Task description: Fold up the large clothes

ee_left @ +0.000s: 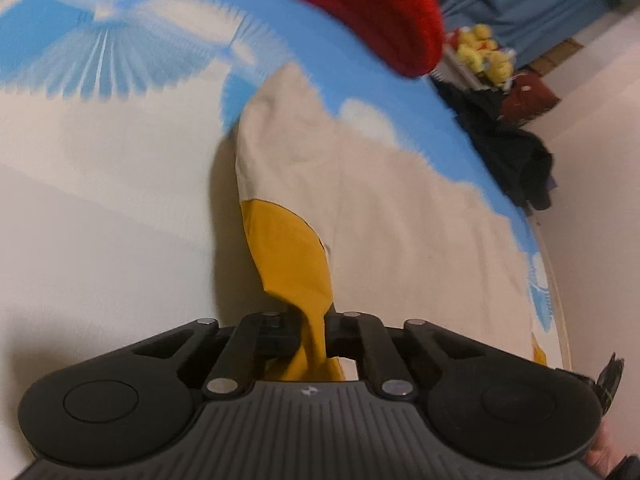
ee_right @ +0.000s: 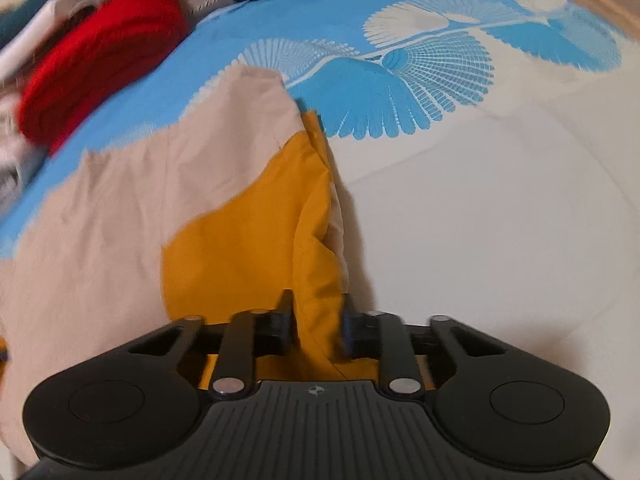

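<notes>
A large beige garment (ee_left: pixel 380 200) with a mustard-yellow section (ee_left: pixel 292 252) lies spread on a bed with a blue-and-white sheet (ee_left: pixel 100 200). In the left wrist view, my left gripper (ee_left: pixel 312 320) is shut on a bunched yellow edge of the garment, which rises off the sheet into the jaws. The right wrist view shows the same beige garment (ee_right: pixel 120 208) and its yellow panel (ee_right: pixel 240 240). A thick yellow fold fills the gap between the fingers of my right gripper (ee_right: pixel 318 316), which is shut on it. Each gripper hides the cloth just beneath it.
A red knitted item (ee_left: pixel 372 12) (ee_right: pixel 100 64) lies at the bed's far side. Yellow plush toys (ee_left: pixel 484 52) and a heap of dark clothes (ee_left: pixel 508 148) sit beyond the bed's edge. Bare sheet (ee_right: pixel 480 220) stretches to the right of the garment.
</notes>
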A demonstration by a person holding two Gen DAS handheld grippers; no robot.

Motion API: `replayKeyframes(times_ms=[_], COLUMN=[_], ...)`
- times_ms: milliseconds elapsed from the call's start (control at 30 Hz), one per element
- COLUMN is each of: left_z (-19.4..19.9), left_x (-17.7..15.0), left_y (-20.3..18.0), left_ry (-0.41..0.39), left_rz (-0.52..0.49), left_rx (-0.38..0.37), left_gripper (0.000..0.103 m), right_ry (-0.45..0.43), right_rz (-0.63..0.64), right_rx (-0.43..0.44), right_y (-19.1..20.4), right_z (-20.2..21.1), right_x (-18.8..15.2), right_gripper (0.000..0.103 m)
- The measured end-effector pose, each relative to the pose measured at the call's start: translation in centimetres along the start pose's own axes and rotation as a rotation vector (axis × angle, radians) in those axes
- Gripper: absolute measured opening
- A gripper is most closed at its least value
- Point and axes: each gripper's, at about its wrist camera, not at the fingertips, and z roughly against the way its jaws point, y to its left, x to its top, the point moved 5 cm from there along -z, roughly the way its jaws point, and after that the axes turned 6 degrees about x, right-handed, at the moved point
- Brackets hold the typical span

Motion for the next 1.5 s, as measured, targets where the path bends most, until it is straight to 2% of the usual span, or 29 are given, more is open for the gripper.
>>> replayKeyframes(times_ms=[67, 133, 233, 267, 300, 367, 433, 500, 533, 600, 633, 700, 767, 800, 900, 1067, 1133, 1200, 1233, 1267, 1333, 1400, 1467, 1500], left_z=[2.5, 4.8, 7.2, 7.4, 7.4, 7.5, 8.7, 9.5, 9.5, 9.1, 8.5, 7.0, 6.3, 6.0, 6.0, 7.6, 8.3, 8.3, 8.2, 7.9, 6.9, 6.2, 5.6, 5.5], left_x=[0.7, 1.4, 2.3, 2.4, 2.3, 2.3, 2.3, 2.1, 1.8, 1.0, 0.4, -1.2, -2.7, -3.2, -4.1, -5.6, -6.5, -7.0, -7.3, -7.4, -7.4, -7.2, -7.3, -7.2], left_y=[0.1, 0.9, 2.4, 2.7, 3.0, 3.8, 4.0, 4.2, 4.1, 4.1, 4.0, 4.2, 5.1, 5.6, 7.0, 8.8, 9.1, 9.1, 8.9, 8.8, 8.2, 7.5, 6.7, 6.3], left_ry=[-0.055, -0.101, -0.133, -0.126, -0.118, -0.120, -0.158, -0.150, -0.125, -0.050, -0.005, 0.094, 0.165, 0.182, 0.216, 0.239, 0.255, 0.260, 0.251, 0.240, 0.202, 0.121, 0.073, 0.054], left_rz=[0.002, 0.021, 0.018, 0.010, 0.010, -0.005, -0.014, 0.036, 0.048, 0.026, 0.012, -0.007, 0.011, 0.036, 0.142, 0.347, 0.431, 0.485, 0.504, 0.524, 0.566, 0.595, 0.629, 0.631], left_rx=[-0.020, -0.026, 0.010, 0.029, 0.062, 0.179, 0.230, 0.183, 0.144, 0.115, 0.118, 0.141, 0.171, 0.181, 0.176, 0.207, 0.187, 0.165, 0.156, 0.141, 0.113, 0.120, 0.141, 0.156], left_gripper=[0.004, 0.004, 0.005, 0.013, 0.032, 0.061, 0.062, 0.062, 0.064, 0.083, 0.085, 0.085, 0.085, 0.085, 0.085, 0.085, 0.085, 0.085, 0.085, 0.084, 0.084, 0.082, 0.082, 0.074], right_ry=[-0.019, -0.022, -0.005, -0.006, -0.008, -0.020, -0.018, -0.018, -0.023, -0.027, -0.025, -0.025, -0.007, 0.019, 0.093, 0.138, 0.160, 0.175, 0.175, 0.173, 0.160, 0.145, 0.130, 0.126], right_rz=[-0.037, -0.020, 0.020, 0.020, 0.014, 0.008, -0.020, -0.031, -0.033, -0.031, -0.030, -0.036, -0.050, -0.049, -0.053, -0.107, -0.110, -0.111, -0.108, -0.101, -0.096, -0.105, -0.117, -0.124], right_rx=[0.052, 0.088, 0.139, 0.142, 0.131, 0.082, 0.045, 0.011, 0.001, -0.016, -0.026, -0.041, -0.081, -0.094, -0.109, -0.124, -0.135, -0.143, -0.140, -0.133, -0.115, -0.115, -0.115, -0.115], right_y=[0.5, 1.9, 4.5, 5.1, 5.3, 5.0, 4.2, 3.7, 3.6, 3.6, 3.7, 3.9, 3.9, 3.7, 3.1, 2.0, 1.9, 2.0, 2.1, 2.3, 2.5, 2.6, 2.6, 2.6], right_z=[0.5, 0.9, 1.0, 1.1, 1.2, 1.3, 1.4, 1.6, 1.8, 1.9, 2.0, 2.1, 2.4, 2.3, 2.3, 3.2, 3.5, 3.6, 3.6, 3.6, 3.9, 4.0, 4.3, 4.3], right_x=[0.3, 0.3, -0.5, -0.7, -0.9, -0.9, -1.0, -1.2, -1.4, -1.8, -2.0, -2.2, -2.7, -3.0, -4.5, -6.2, -6.8, -7.2, -7.2, -7.3, -7.2, -7.0, -6.8, -6.8], right_gripper=[0.013, 0.012, 0.012, 0.012, 0.012, 0.012, 0.011, 0.010, 0.010, 0.010, 0.010, 0.016, 0.043, 0.049, 0.051, 0.052, 0.052, 0.050, 0.039, 0.024, 0.013, 0.010, 0.009, 0.009])
